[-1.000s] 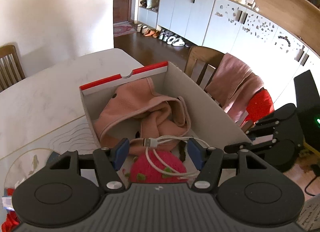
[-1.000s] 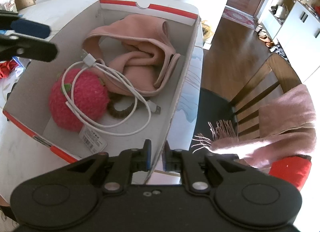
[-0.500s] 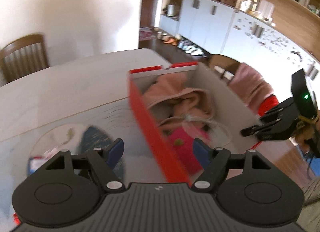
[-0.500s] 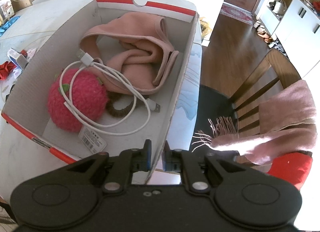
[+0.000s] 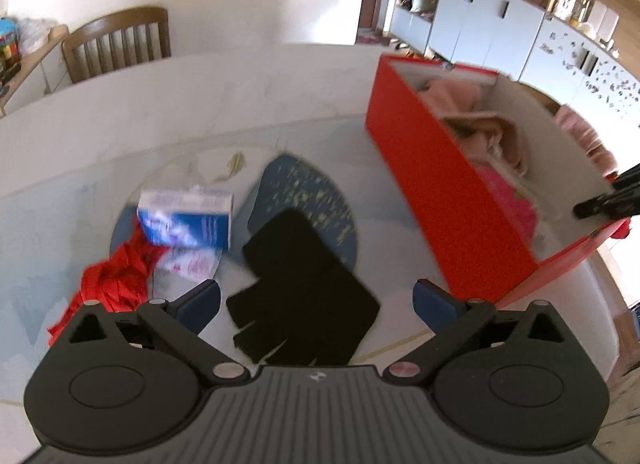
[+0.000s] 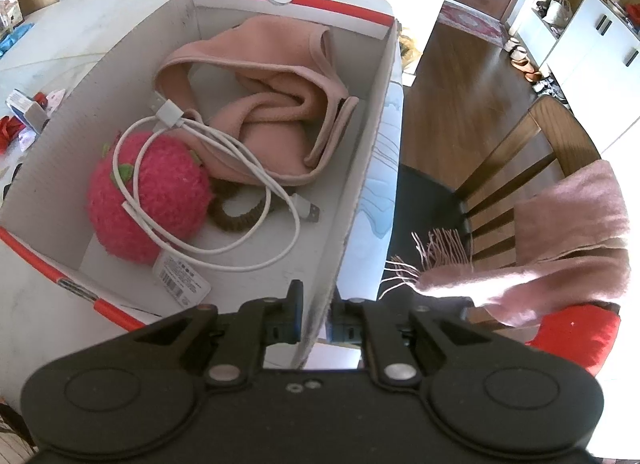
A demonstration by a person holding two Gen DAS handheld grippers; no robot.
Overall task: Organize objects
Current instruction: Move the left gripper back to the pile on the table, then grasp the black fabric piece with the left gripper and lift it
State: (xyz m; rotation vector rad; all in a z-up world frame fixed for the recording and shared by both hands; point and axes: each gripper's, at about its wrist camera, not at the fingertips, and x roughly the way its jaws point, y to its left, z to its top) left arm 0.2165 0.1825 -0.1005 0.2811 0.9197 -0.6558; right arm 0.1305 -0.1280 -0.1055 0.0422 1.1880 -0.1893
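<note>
White marble-look table (image 5: pixel 200 104) fills most of both views, w/ a pale printed mat over its near part. Wooden chair (image 5: pixel 116 44) stands at the far edge against a plain white wall; white cabinets (image 5: pixel 480 24) and open shelves run along the right, dark wood floor (image 6: pixel 460 84) beyond the table. Second chair (image 6: pixel 520 168) beside the table carries a pink fringed scarf (image 6: pixel 560 232).

Red box (image 5: pixel 440 184), white inside, sits on the table's right part. In it: pink cloth (image 6: pixel 272 104), fuzzy pink strawberry toy (image 6: pixel 160 192), white USB cable (image 6: pixel 224 152) looped over the toy, brown hair tie (image 6: pixel 236 220).

Left tool (image 5: pixel 316 300) has just been opening, now spread wide, nothing pinched; it hangs over a black glove (image 5: pixel 304 296) lying on the mat. Left of the glove: blue-white carton (image 5: pixel 184 220) and red cloth (image 5: pixel 112 280). View is motion-blurred.

Right tool (image 6: pixel 314 320) is pressed together on the box's near side wall (image 6: pixel 352 204), pads on either face.
</note>
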